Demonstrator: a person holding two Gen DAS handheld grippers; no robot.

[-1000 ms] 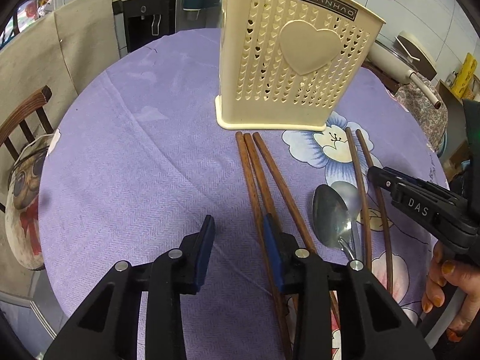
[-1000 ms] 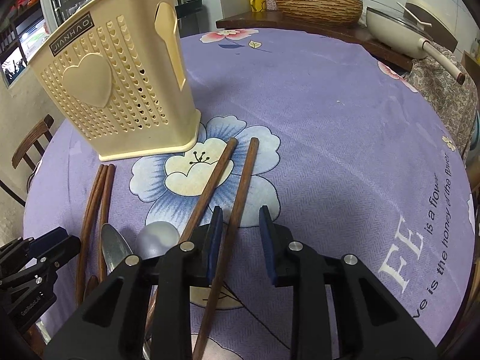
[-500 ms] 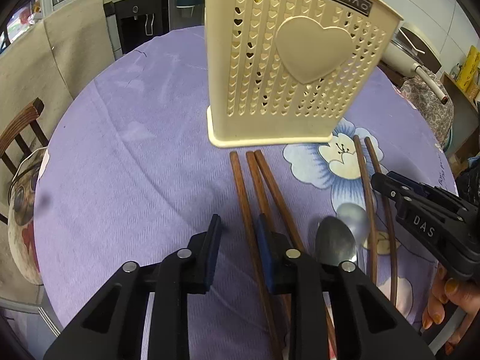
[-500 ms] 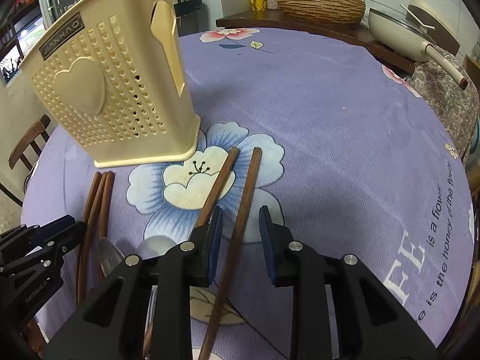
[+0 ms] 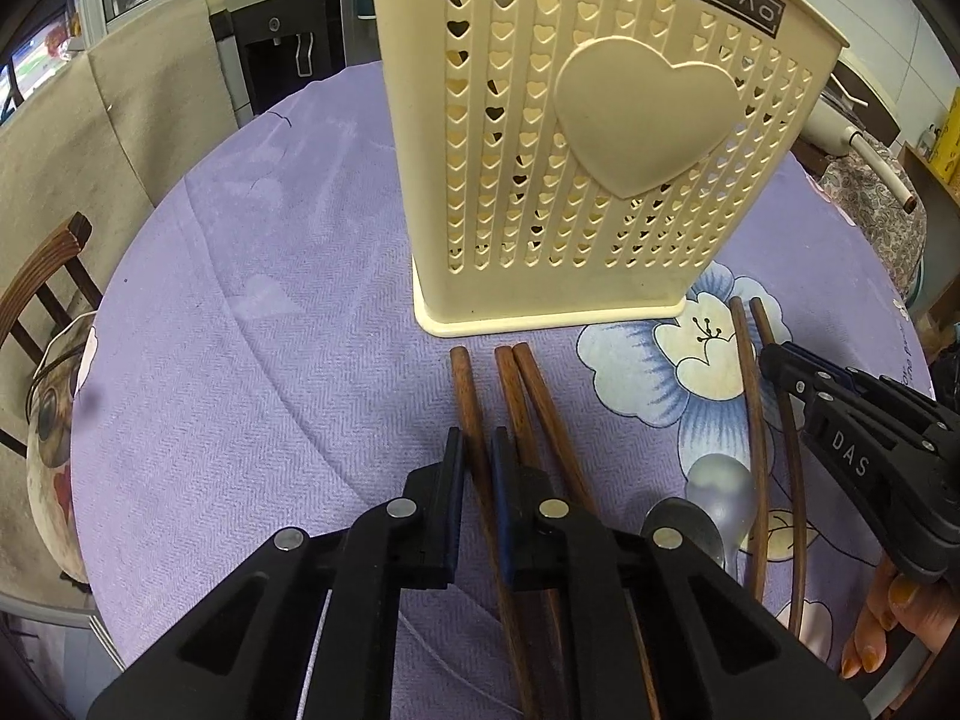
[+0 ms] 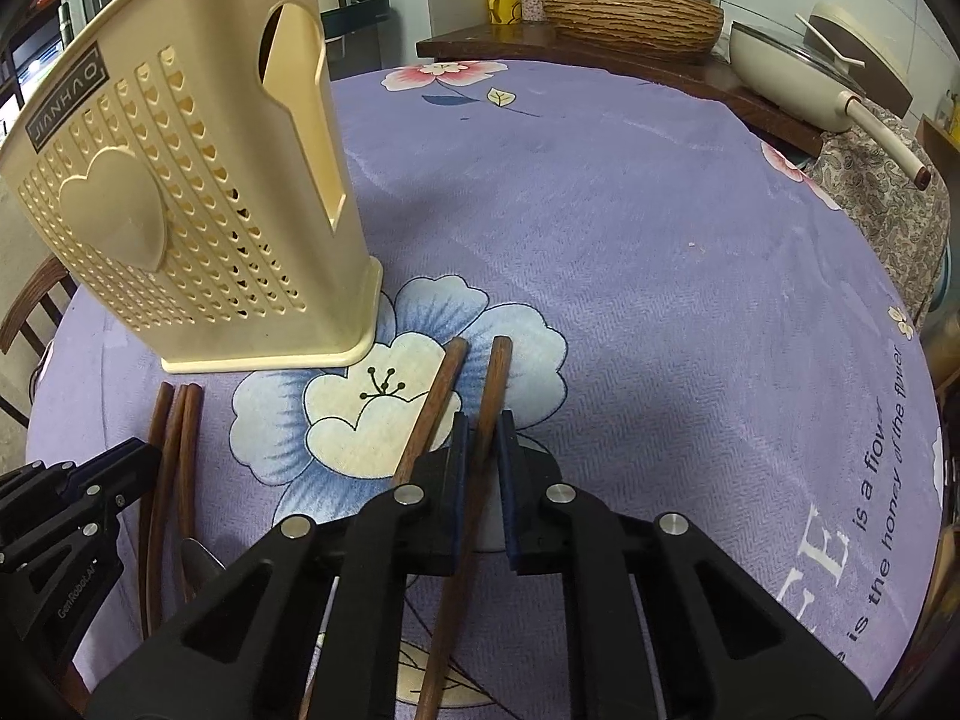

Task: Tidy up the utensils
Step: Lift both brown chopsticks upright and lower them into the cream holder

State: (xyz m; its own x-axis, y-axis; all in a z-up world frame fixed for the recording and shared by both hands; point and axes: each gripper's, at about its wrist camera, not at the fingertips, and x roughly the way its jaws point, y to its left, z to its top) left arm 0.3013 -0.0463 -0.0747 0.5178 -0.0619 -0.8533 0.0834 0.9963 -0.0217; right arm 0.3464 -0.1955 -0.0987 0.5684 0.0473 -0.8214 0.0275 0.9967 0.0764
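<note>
A cream perforated utensil holder (image 5: 600, 150) with a heart on its front stands upright on the purple flowered tablecloth (image 5: 270, 360). Three brown chopsticks lie in front of it. My left gripper (image 5: 478, 438) is shut on the leftmost chopstick (image 5: 463, 378), and the other two (image 5: 528, 402) lie just to its right. Two spoons (image 5: 717, 486) rest between these and a further pair of chopsticks. My right gripper (image 6: 481, 426) is shut on the right chopstick (image 6: 498, 372) of that pair, while its twin (image 6: 444, 384) lies free beside it. All chopsticks lie flat on the cloth.
A wooden chair (image 5: 42, 276) with a printed cushion stands past the table's left edge. A cream pan (image 6: 828, 78) with a long handle and a woven basket (image 6: 630, 12) sit on a counter behind the table. A person's fingers (image 5: 888, 618) hold the right gripper.
Both grippers moved forward toward the holder. The left jaws closed from wide apart onto the leftmost chopstick. The right jaws closed onto the chopstick that lay between them.
</note>
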